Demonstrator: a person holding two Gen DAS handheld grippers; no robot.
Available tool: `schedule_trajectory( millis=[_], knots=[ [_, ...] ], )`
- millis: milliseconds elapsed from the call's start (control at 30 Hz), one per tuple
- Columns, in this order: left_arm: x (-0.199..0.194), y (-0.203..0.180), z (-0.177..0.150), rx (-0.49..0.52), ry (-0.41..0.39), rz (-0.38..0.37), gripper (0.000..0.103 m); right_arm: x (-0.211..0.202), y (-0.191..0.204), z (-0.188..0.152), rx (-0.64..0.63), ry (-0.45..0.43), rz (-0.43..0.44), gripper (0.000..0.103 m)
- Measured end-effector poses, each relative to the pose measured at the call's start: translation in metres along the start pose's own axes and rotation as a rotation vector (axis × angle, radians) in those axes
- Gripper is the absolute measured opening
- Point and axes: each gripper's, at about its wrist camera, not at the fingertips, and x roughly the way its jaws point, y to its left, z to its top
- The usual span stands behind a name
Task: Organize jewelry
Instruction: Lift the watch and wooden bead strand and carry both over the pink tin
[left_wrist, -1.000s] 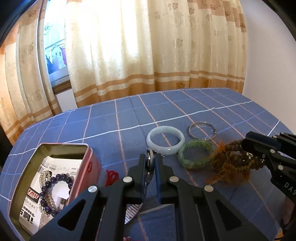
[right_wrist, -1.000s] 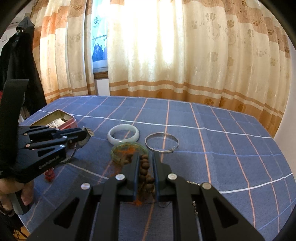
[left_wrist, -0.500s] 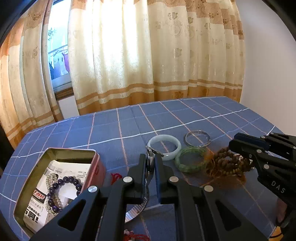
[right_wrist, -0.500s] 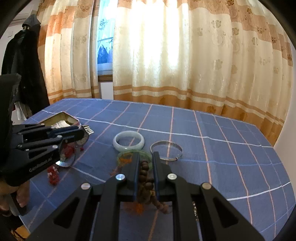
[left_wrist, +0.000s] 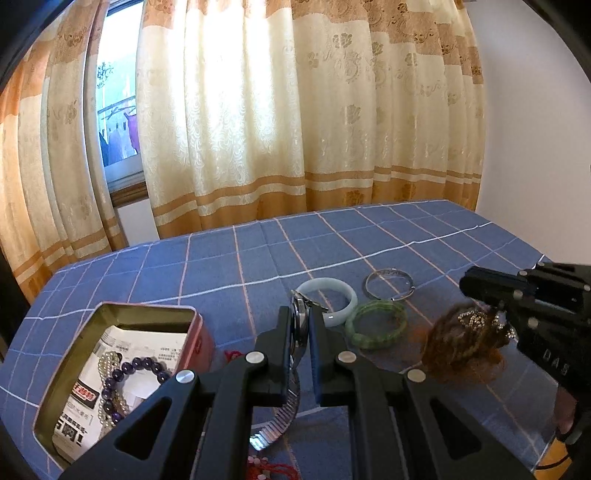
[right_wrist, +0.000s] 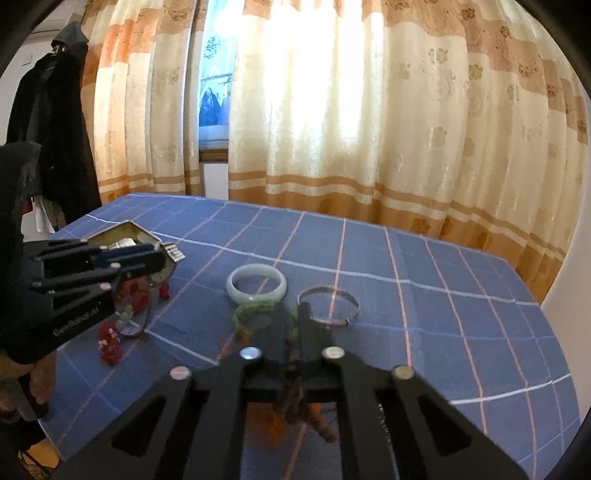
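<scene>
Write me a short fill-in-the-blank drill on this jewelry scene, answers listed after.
1. The left tool is shut on a metal ____.
2. The purple bead bracelet lies inside the ____.
3. The right tool grips brown ____ beads with an orange tassel.
4. The white bangle touches the ____ bangle.

Answers: watch; tin; wooden; green

Sunlit cream-orange curtains (left_wrist: 295, 110), window (left_wrist: 118, 122), white wall (left_wrist: 535, 129).
</scene>
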Motion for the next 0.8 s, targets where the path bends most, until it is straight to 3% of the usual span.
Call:
schedule_trajectory(
  millis=[200,267,300,333,433,800],
  knots=[
    [-0.010,0.003,0.007,0.002,-0.024,0.007,0.008,-0.002,-0.002,0.018,-0.018,0.007,0.032,0.005],
    [-0.012,0.004,0.007,0.002,-0.026,0.007,0.008,-0.001,-0.003,0.014,-0.026,0.025,0.025,0.035],
    [-0.012,0.005,0.007,0.002,-0.026,0.006,0.008,0.001,-0.003,0.008,-0.033,0.050,0.020,0.080],
    [-0.012,0.006,0.006,0.001,-0.026,0.006,0.008,0.002,-0.004,0.004,-0.029,0.057,0.022,0.091],
    [-0.011,0.007,0.004,-0.005,-0.021,0.002,0.008,0.008,-0.004,-0.010,-0.031,0.137,0.014,0.076],
    [-0.013,0.012,-0.004,-0.027,-0.012,-0.008,0.008,0.014,0.023,-0.047,-0.089,0.290,0.155,0.074]
  ],
)
